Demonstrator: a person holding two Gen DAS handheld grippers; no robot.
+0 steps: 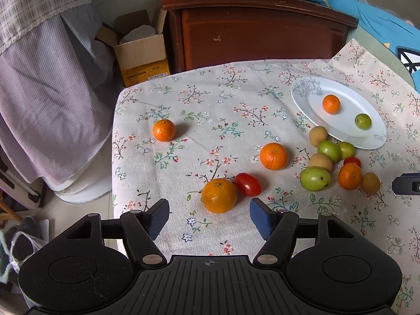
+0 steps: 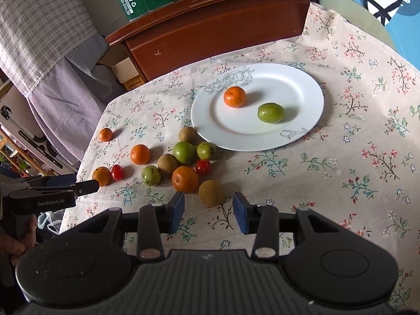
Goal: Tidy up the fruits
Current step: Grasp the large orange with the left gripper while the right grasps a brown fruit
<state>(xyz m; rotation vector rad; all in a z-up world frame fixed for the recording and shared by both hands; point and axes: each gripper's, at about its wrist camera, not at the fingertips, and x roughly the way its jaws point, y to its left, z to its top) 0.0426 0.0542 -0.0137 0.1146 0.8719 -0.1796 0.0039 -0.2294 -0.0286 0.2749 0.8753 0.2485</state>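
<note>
A white plate (image 1: 309, 94) (image 2: 302, 84) on the floral tablecloth holds one mandarin (image 2: 234, 96) and one green fruit (image 2: 271, 113). Loose fruit lies in front of it: several mandarins, green fruits, brown fruits and red tomatoes. My left gripper (image 1: 209, 216) is open and empty, just short of a mandarin (image 1: 219, 195) that touches a tomato (image 1: 248, 183). My right gripper (image 2: 208, 211) is open and empty, just short of a brown fruit (image 2: 210, 192) beside a mandarin (image 2: 185, 179). The left gripper also shows at the left of the right wrist view (image 2: 86, 186).
A brown wooden cabinet (image 1: 257, 34) stands behind the table. An open cardboard box (image 1: 141, 52) and hanging checked cloth (image 1: 47, 84) are at the left. The table's left edge (image 1: 113, 157) drops to the floor. A lone mandarin (image 1: 164, 130) lies far left.
</note>
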